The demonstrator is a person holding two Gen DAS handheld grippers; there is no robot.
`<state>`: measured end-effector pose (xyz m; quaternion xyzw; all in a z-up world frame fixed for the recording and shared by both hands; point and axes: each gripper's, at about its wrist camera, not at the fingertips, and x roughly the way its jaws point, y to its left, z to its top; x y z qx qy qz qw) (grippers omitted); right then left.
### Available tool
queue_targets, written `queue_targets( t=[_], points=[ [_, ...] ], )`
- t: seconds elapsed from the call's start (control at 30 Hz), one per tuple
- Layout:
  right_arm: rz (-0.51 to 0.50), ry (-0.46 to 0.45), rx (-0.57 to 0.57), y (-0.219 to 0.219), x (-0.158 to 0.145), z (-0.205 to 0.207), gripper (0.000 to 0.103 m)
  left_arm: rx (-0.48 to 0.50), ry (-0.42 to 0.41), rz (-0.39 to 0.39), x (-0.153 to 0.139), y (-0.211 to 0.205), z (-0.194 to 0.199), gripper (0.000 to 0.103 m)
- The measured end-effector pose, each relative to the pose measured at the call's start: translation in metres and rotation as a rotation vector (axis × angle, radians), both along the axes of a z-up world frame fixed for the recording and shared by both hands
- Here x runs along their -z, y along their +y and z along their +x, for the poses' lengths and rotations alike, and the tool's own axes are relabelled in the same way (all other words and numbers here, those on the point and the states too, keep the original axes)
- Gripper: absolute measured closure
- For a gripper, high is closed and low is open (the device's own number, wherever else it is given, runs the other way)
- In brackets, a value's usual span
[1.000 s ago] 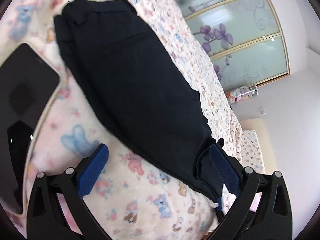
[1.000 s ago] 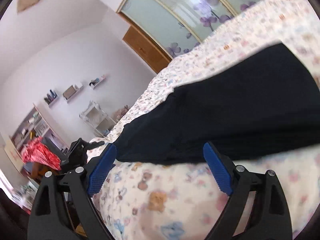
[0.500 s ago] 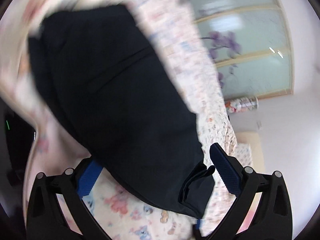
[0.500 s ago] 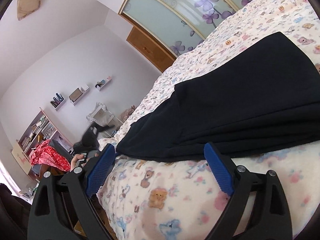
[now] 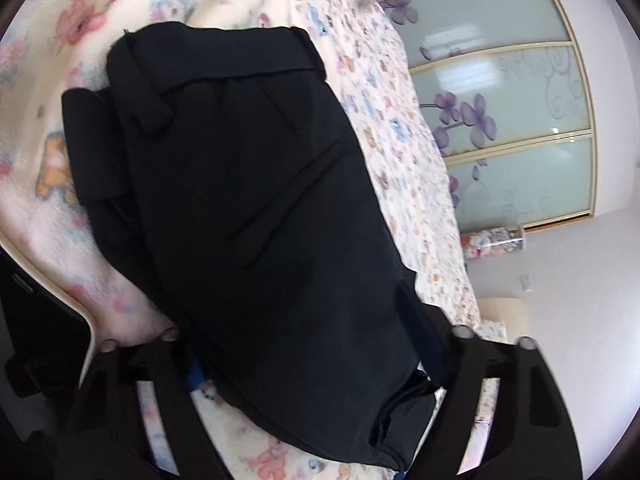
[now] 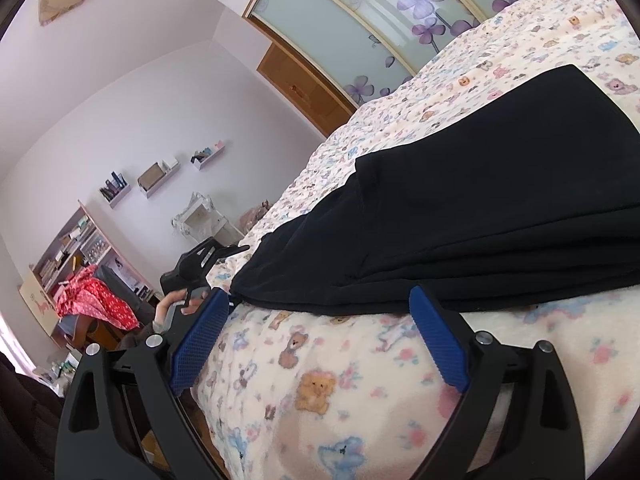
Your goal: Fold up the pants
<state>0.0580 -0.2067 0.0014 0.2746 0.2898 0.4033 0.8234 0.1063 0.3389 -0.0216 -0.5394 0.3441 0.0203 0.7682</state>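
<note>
The black pants [image 5: 256,208] lie folded in a stacked bundle on the teddy-bear print bedspread [image 5: 52,184]. In the left wrist view the waistband faces away and the near end of the bundle covers the fingers of my left gripper [image 5: 312,352], which stand wide apart around it. In the right wrist view the pants [image 6: 480,208] show as stacked layers just beyond my right gripper [image 6: 320,328]. That gripper is open and empty, its blue pads [image 6: 438,336] resting over the bedspread [image 6: 320,392] just short of the pants' edge.
A dark phone-like slab [image 5: 36,320] lies at the bed's left edge. Sliding wardrobe doors with purple flowers [image 6: 360,28] stand behind the bed. Shelves, a red cloth [image 6: 96,300] and the left hand holding its gripper [image 6: 192,276] are off the bed's far side.
My left gripper has pushed forward and slid around the near end of the pants, which now hides its blue pads. The right gripper has stayed almost still.
</note>
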Motion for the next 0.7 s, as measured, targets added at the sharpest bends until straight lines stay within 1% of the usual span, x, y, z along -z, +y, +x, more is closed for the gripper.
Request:
queue_targets(
  t=[0.03,0.07,0.1,0.13,0.17,0.2,0.3,0.37,0.4,0.43,0.47,0.5,0.57,0.6,0.63,0.67,0.7],
  points=[
    [-0.004,-0.001,-0.002,0.001,0.0,0.0,0.009,0.001,0.007,0.032,-0.003,-0.002,0.001,0.038],
    [-0.01,-0.001,-0.004,0.002,0.0,0.0,0.009,0.004,0.017,0.066,-0.005,-0.004,0.001,0.049],
    [-0.013,0.0,-0.005,0.003,0.0,-0.001,0.009,0.014,0.038,0.13,-0.01,-0.009,0.002,0.054],
    [-0.014,0.0,-0.007,0.004,0.0,-0.001,0.009,0.022,0.056,0.186,-0.013,-0.01,0.0,0.067],
    [-0.014,-0.001,-0.006,0.004,0.0,-0.002,0.009,0.029,0.072,0.236,-0.016,-0.012,0.0,0.073],
    [-0.013,-0.001,-0.006,0.004,0.0,-0.002,0.009,0.039,0.08,0.271,-0.018,-0.014,0.001,0.073],
    [-0.008,0.0,-0.003,0.005,0.0,-0.002,0.009,0.027,0.089,0.256,-0.018,-0.011,-0.002,0.079],
    [-0.005,0.0,0.0,0.005,0.0,-0.003,0.009,0.019,0.091,0.298,-0.025,-0.016,-0.003,0.083],
    [-0.003,0.001,0.002,0.005,0.0,-0.003,0.009,0.021,0.095,0.373,-0.034,-0.027,0.0,0.084],
    [0.002,0.001,0.005,0.004,0.0,-0.003,0.009,0.028,0.098,0.469,-0.045,-0.039,0.005,0.085],
    [0.011,0.003,0.009,0.002,0.001,-0.003,0.009,0.032,0.099,0.537,-0.054,-0.047,0.007,0.086],
    [0.018,0.005,0.015,0.001,0.001,-0.003,0.009,0.043,0.099,0.656,-0.07,-0.065,0.01,0.086],
    [0.03,0.005,0.033,-0.002,0.0,-0.003,0.009,0.059,0.088,0.791,-0.089,-0.088,0.014,0.087],
    [0.036,0.0,0.043,-0.004,-0.001,-0.003,0.009,0.074,0.078,0.878,-0.102,-0.107,0.018,0.087],
    [0.043,-0.008,0.058,-0.006,-0.003,-0.004,0.009,0.092,0.066,0.95,-0.113,-0.124,0.021,0.087],
    [0.048,-0.015,0.071,-0.008,-0.004,-0.004,0.009,0.104,0.054,0.991,-0.121,-0.136,0.024,0.087],
    [0.054,-0.021,0.084,-0.01,-0.005,-0.005,0.009,0.128,0.031,1.049,-0.131,-0.156,0.027,0.088]
  ],
)
